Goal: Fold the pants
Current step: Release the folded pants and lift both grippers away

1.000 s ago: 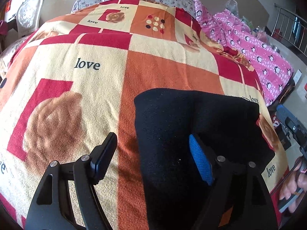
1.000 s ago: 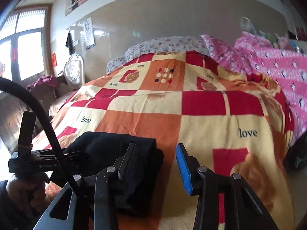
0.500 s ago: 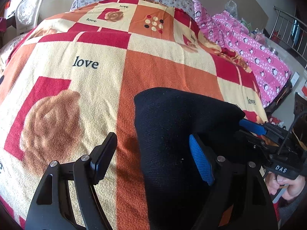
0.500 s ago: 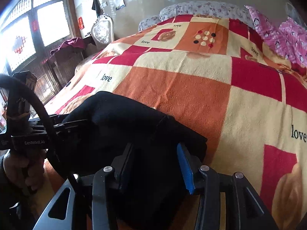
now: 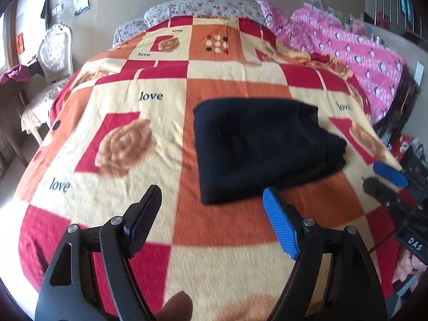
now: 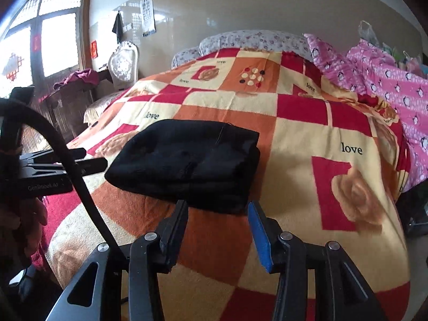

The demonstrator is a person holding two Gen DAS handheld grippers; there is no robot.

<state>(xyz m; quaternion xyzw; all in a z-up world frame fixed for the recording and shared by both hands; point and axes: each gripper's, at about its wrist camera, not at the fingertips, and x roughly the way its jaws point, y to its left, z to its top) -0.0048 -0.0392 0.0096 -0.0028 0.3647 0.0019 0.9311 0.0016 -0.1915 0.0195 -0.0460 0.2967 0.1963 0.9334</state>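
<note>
Black fabric: the pants (image 5: 256, 147) are lying folded into a thick, roughly rectangular stack on the blanket (image 5: 235, 230), near the bed's near edge, with layered edges showing on the side at 3 o'clock in the left wrist view.
Position by clock: in the left wrist view the stack is sitting at about 12 to 1 o'clock from the left gripper (image 5: 211, 214); in the right wrist view it is at 11 to 12 o'clock from the right gripper (image 6: 218, 222).
Left fingers: they are standing spread wide with only blanket between them, touching nothing.
Right fingers: they are parted to a middling gap, nothing between them, the tips just short of the stack's near edge.
Why they are held so: both tools are hanging clear of the cloth, which suggests the bundle is being left to rest on its own, not pinned.
Stage, as a judgement: folding is looking finished or nearly so, since no loose leg or waistband is trailing out.
Surroundings: pink bedding (image 5: 361, 53) is running along the bed at 2 o'clock, floral pillows (image 5: 203, 8) are lying at 12 o'clock, and a white chair (image 5: 54, 50) is standing at 10 o'clock.
Risk: the upper layers are looking slightly offset, so a careless nudge could be spilling them.
</note>
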